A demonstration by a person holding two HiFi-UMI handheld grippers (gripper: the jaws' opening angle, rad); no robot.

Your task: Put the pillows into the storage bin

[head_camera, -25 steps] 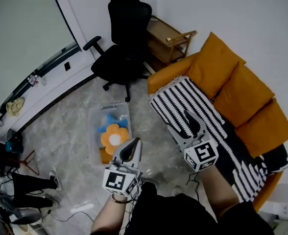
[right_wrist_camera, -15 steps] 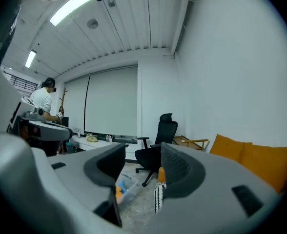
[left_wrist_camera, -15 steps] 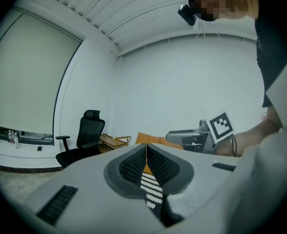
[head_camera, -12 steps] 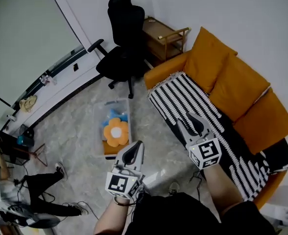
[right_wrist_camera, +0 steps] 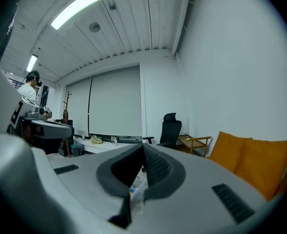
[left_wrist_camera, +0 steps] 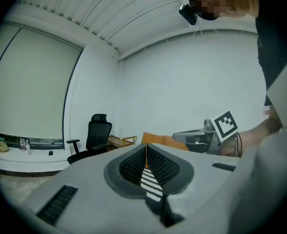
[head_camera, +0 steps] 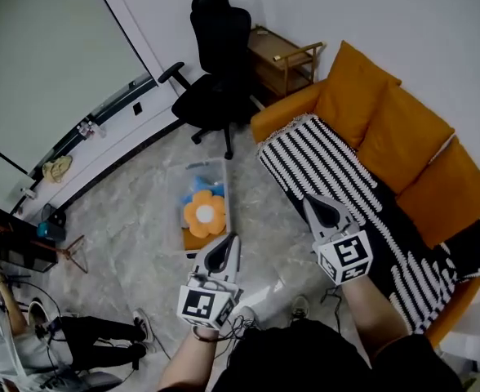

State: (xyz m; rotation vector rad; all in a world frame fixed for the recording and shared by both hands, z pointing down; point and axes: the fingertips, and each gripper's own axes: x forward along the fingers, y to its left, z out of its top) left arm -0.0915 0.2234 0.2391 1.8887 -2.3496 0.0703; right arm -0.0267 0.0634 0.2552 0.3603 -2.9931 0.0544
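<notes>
A clear storage bin (head_camera: 189,188) stands on the floor ahead of me. In it lie an orange flower-shaped pillow (head_camera: 205,212) and a blue one (head_camera: 199,185). Three orange cushions (head_camera: 403,137) lean along the back of the sofa (head_camera: 277,114) at the right. My left gripper (head_camera: 228,239) hovers shut and empty just on the near side of the bin. My right gripper (head_camera: 312,202) is shut and empty above the striped blanket (head_camera: 322,166) on the sofa seat. The left gripper view shows its jaws (left_wrist_camera: 146,152) together and the right gripper (left_wrist_camera: 202,139) beside them. The right gripper (right_wrist_camera: 143,152) shows pressed pads too.
A black office chair (head_camera: 220,64) and a small wooden side table (head_camera: 285,60) stand beyond the bin by the wall. A person's legs (head_camera: 101,333) and cables lie on the floor at the lower left. A long window ledge (head_camera: 85,129) runs along the left wall.
The right gripper's jaws have closed from wide open, with nothing between them. Both grippers have drifted slightly nearer to me, away from the bin.
</notes>
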